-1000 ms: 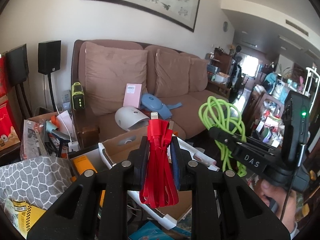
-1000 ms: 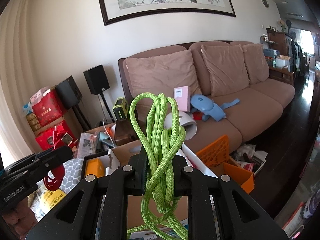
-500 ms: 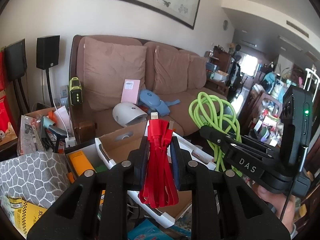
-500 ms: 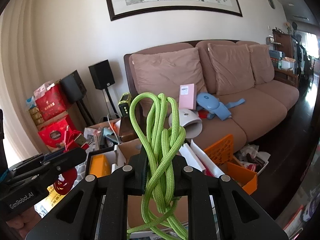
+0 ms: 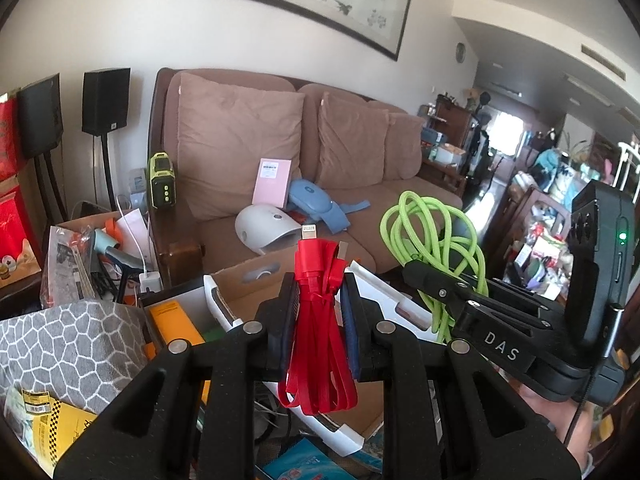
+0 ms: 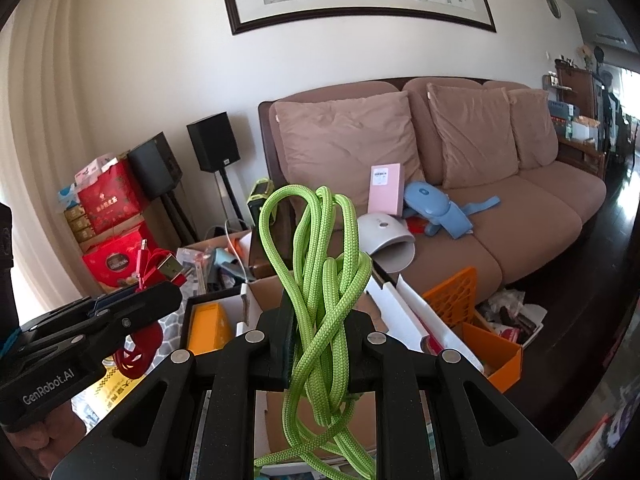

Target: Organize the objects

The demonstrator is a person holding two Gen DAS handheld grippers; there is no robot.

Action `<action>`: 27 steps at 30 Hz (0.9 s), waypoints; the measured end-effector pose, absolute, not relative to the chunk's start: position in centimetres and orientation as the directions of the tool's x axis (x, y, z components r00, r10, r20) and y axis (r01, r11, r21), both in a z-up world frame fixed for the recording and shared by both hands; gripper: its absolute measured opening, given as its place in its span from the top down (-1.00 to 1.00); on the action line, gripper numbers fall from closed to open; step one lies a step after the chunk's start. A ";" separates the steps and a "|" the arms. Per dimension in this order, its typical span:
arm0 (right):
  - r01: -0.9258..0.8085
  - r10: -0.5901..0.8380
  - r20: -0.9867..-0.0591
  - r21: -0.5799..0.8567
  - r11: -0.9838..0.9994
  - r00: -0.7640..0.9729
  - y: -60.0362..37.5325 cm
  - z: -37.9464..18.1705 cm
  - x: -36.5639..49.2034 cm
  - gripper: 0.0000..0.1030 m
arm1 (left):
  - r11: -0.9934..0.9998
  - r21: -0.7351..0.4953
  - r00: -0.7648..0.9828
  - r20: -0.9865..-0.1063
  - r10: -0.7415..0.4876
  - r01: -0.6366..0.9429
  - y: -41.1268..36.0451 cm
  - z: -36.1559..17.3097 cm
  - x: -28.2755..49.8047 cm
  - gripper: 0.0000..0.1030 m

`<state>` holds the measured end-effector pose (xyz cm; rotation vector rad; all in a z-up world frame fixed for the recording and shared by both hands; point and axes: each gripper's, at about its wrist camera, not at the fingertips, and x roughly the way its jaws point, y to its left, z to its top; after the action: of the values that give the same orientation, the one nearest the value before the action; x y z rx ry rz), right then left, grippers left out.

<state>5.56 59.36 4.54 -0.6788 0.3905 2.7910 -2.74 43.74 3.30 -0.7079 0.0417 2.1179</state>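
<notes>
red cable (image 5: 320, 320), lime-green rope (image 6: 324, 288), brown sofa (image 6: 520, 216), grey honeycomb-pattern bag (image 5: 68, 344), orange crate (image 6: 472, 316)

- The left gripper (image 5: 319, 312) is matte black plastic, its two fingers built from angular arms with long triangular cut-outs.
- Four round silver screw heads sit across its arms, two on each side.
- Its finger pads (image 5: 349, 322) look dark blue.
- The right gripper (image 6: 318, 340) has the same black body, the same cut-outs and four silver screws.
- Seen from the side, the right gripper bears white "DAS" lettering, small screws along its finger, and a tall black block with a green light.
- A thin black cable hangs from that block.
- The left gripper's side reads "GenRobot.AI" in white.
</notes>
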 end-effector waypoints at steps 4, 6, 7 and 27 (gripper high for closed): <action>-0.294 0.168 -0.479 0.202 -0.934 -0.862 59.4 4.5 5.5 0.69 | -0.612 -0.227 -0.448 -0.502 0.740 -0.758 43.9 3.2 -2.8 0.62; -0.295 0.166 -0.480 0.205 -0.933 -0.861 59.5 4.4 5.5 0.69 | -0.608 -0.231 -0.442 -0.502 0.744 -0.760 43.9 3.2 -2.8 0.62; -0.295 0.166 -0.481 0.207 -0.933 -0.861 59.6 4.3 5.5 0.69 | -0.606 -0.233 -0.440 -0.502 0.745 -0.760 44.0 3.1 -2.8 0.62; -0.282 0.134 -0.470 0.259 -0.924 -0.872 60.1 4.1 5.9 0.69 | -0.609 -0.237 -0.439 -0.506 0.742 -0.757 44.7 3.1 -2.9 0.62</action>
<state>5.86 60.10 4.13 -0.6705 0.4758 2.8052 -2.92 44.66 3.12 -0.7245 0.0314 2.1047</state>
